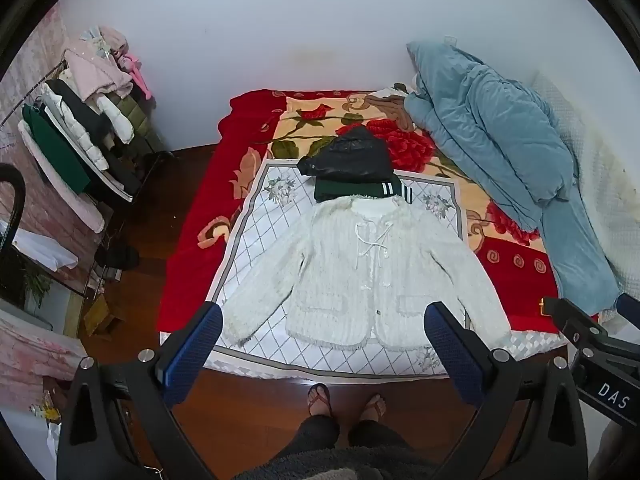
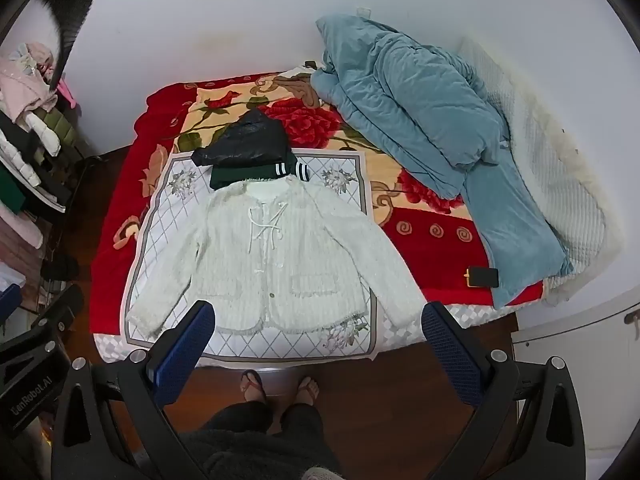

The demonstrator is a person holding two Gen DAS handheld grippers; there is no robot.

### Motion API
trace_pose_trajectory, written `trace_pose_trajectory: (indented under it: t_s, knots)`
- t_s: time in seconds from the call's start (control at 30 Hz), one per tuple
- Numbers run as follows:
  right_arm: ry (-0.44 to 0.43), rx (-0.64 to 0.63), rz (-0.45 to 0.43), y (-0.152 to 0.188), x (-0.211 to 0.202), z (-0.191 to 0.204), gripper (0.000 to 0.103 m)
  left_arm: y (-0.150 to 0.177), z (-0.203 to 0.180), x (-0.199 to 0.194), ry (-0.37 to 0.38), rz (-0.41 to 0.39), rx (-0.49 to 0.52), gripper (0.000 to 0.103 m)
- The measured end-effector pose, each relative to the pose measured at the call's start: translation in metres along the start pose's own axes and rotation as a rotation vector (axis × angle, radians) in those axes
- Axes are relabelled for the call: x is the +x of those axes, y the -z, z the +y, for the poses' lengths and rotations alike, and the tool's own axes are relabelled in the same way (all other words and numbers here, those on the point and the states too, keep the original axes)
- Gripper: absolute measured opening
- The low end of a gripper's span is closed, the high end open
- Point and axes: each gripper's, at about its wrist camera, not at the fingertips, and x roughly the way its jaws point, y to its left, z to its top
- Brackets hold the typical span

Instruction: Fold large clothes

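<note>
- I hold both tools high above the near edge of the bed [image 1: 180,280], each tilted steeply down toward the work area.
- Left gripper [image 1: 322,344]: jaws spread wide, nothing between the pads. Right gripper [image 2: 320,340]: jaws likewise spread wide and empty.
- The white jacket [image 1: 360,276] lies face up and spread flat on a patterned mat [image 1: 256,216] laid over the red floral blanket [image 1: 188,216]. Collar points away from me, hem toward me, both sleeves angled outward and down.
- Behind the collar sits a stack of folded garments: a black one [image 1: 352,152] on top of a dark green one [image 1: 348,192] with white stripes. I judge these to be finished pieces.
- A blue quilt [image 1: 500,140] is heaped along the right side of the bed, well apart from the jacket. A phone [image 2: 484,277] rests near its lower end.
- Step in hand, by my reading: the jacket is laid out and no fold has begun.
- Next move calls for lowering both tools to the garment, pinching one sleeve near cuff and shoulder, and carrying it across the chest.
- Caution: the fabric looks thick and fluffy, so I expect each pinch to need a deep bite to avoid slipping.
- Keep the mat flat while lifting; pick up the jacket layer only.
</note>
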Motion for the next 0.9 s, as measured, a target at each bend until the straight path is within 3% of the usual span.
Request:
trace_pose_trajectory:
  t_s: [0.9]
  knots:
    - [0.005, -0.009, -0.001, -0.0065, -0.0058, 0.0028, 0.103, -0.0031, 0.0042, -0.0062, 0.017, -0.004, -0.011, 0.103]
